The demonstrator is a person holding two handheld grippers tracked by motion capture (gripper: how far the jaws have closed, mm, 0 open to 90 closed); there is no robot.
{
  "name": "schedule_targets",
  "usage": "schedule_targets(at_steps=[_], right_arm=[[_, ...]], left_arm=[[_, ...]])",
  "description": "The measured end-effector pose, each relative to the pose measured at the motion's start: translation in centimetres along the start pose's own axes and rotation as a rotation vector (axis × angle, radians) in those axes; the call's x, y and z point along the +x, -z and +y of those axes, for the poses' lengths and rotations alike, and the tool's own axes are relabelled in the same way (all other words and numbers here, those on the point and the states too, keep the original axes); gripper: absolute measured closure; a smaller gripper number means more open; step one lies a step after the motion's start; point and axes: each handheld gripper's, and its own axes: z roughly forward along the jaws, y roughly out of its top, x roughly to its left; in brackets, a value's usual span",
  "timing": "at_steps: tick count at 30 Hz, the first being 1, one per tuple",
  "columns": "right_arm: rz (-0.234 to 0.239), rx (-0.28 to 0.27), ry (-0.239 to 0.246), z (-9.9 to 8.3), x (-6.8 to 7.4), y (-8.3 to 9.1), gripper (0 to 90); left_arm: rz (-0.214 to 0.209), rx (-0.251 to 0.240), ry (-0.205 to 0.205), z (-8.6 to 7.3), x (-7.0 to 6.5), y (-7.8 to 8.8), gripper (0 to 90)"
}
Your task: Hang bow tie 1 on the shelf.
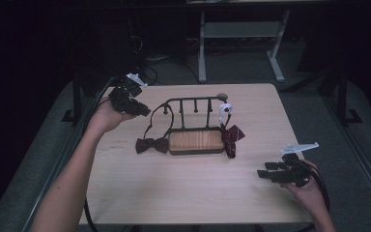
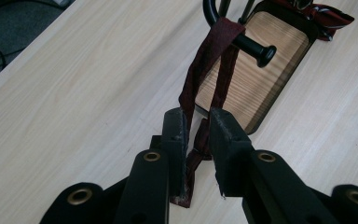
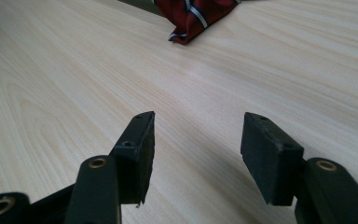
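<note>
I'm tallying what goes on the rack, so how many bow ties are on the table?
2. A dark bow tie lies left of the rack's wooden base, its strap looped over a peg. A red striped one sits at the base's right end. Others may be hidden.

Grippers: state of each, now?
Left gripper: jaws slightly apart, bow tie strap between them, not clamped.
Right gripper: open, empty, over the table.

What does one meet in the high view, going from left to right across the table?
Left claw → dark maroon bow tie lying on the table → black metal rack with wooden base → red patterned tie → right claw.
</note>
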Motion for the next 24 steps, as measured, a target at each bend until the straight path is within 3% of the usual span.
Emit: schedule_targets(at_steps=[24], right_arm=[[-0.010, -0.010, -0.002, -0.1, -0.1, 0.1, 43.0]], left_arm=[[-0.013, -0.017, -0.002, -2.1, -1.0, 0.5, 70.8]])
